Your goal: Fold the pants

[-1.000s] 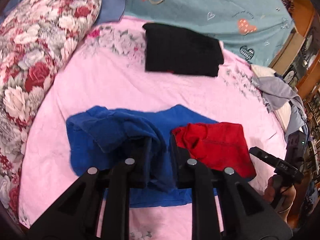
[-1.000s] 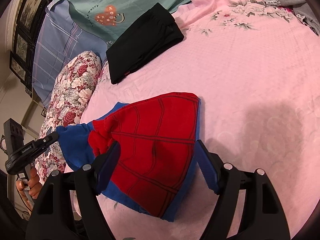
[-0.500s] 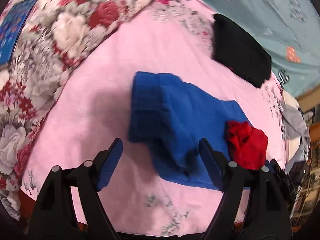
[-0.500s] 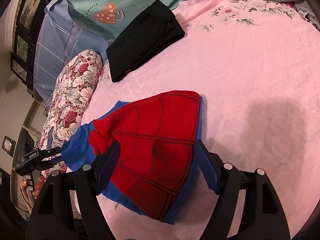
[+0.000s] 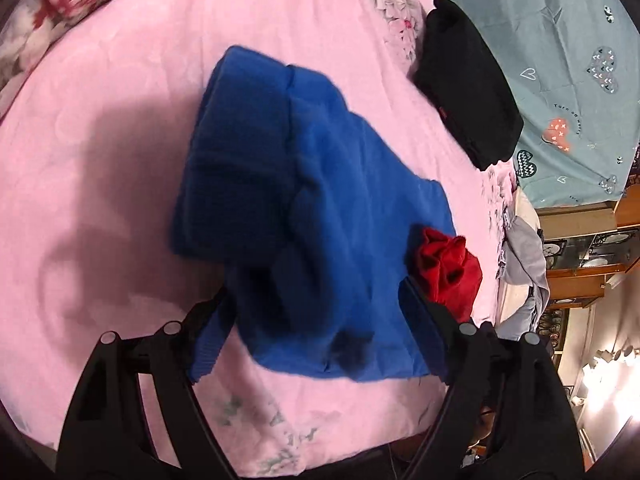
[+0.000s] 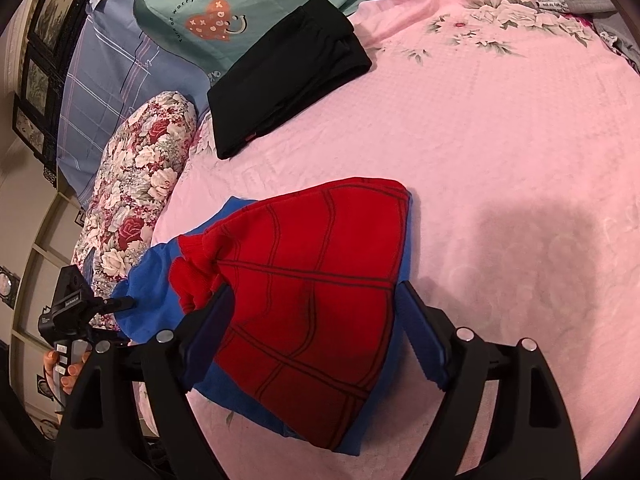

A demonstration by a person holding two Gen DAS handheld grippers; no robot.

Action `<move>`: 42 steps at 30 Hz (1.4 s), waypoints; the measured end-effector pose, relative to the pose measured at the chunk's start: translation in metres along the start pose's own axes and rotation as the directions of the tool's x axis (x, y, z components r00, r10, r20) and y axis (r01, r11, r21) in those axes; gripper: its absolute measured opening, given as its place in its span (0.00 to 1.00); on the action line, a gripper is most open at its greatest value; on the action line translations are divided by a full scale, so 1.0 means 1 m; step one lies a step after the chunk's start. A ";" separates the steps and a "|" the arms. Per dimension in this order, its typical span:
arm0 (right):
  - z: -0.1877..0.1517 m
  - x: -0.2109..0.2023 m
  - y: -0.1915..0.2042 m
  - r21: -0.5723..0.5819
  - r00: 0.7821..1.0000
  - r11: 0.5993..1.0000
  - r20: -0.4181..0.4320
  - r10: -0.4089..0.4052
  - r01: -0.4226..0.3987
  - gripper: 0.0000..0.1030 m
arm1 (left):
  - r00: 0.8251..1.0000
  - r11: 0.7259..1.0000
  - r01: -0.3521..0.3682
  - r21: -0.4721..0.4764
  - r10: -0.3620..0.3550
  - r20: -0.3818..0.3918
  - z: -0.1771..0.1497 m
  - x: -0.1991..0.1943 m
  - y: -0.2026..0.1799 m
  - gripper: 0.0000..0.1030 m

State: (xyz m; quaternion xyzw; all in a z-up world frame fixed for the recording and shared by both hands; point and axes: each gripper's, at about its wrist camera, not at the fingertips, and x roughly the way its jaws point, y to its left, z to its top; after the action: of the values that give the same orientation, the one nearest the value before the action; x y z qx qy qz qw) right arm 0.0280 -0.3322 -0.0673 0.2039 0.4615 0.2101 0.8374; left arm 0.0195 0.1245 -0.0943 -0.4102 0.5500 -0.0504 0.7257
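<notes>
The pants [image 5: 300,200] lie folded on the pink blanket [image 5: 120,120], blue on this side with a bunched red part [image 5: 448,268] at the right. My left gripper [image 5: 316,296] hangs open over the near blue edge, holding nothing. In the right wrist view the pants' red web-patterned panel [image 6: 312,280] lies on top, and blue cloth [image 6: 148,292] shows at the left. My right gripper [image 6: 316,292] straddles the red panel. Its jaws are opening and the pads stand off the cloth. The left gripper's body [image 6: 76,312], held in a hand, is at the far left.
Black folded pants [image 5: 468,80] [image 6: 288,76] rest at the far edge of the blanket [image 6: 500,140]. A floral pillow [image 6: 140,184] lies along the left side, and a teal sheet [image 6: 224,0] lies behind it. Grey clothes [image 5: 524,256] are heaped at the right.
My left gripper let go of the blue cloth and opened wide, then rolled and sank toward the bed. The blue part now lies flat and folded. My right gripper stayed put.
</notes>
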 end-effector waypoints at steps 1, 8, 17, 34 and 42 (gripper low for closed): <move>0.000 0.000 0.000 0.000 1.000 1.000 0.000 -0.001 0.001 0.81 | 1.000 1.000 0.008 -0.022 -0.008 -0.001 0.004 0.004 0.001 0.78; 0.001 0.000 0.002 -0.004 1.000 1.000 0.001 -0.011 0.011 0.81 | 0.988 0.993 -0.099 0.066 0.090 0.122 0.011 0.000 -0.020 0.12; 0.000 -0.002 0.003 -0.006 1.000 1.000 0.011 -0.008 0.008 0.81 | 0.947 0.863 -0.211 0.459 0.064 0.314 -0.033 -0.036 -0.118 0.10; -0.001 -0.032 -0.017 0.030 0.997 1.000 0.073 -0.002 -0.001 0.81 | 0.986 0.667 0.062 0.743 0.075 -0.149 -0.097 0.088 -0.216 0.87; 0.006 -0.030 -0.018 0.039 0.997 0.999 0.073 -0.005 0.002 0.81 | 0.987 0.736 0.110 0.668 -0.005 -0.158 -0.081 0.058 -0.202 0.90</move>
State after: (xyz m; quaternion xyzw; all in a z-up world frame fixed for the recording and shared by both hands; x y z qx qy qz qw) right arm 0.0213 -0.3635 -0.0536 0.2267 0.4347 0.1920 0.8501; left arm 0.0510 -0.0827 -0.0114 -0.1318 0.5326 -0.2983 0.7810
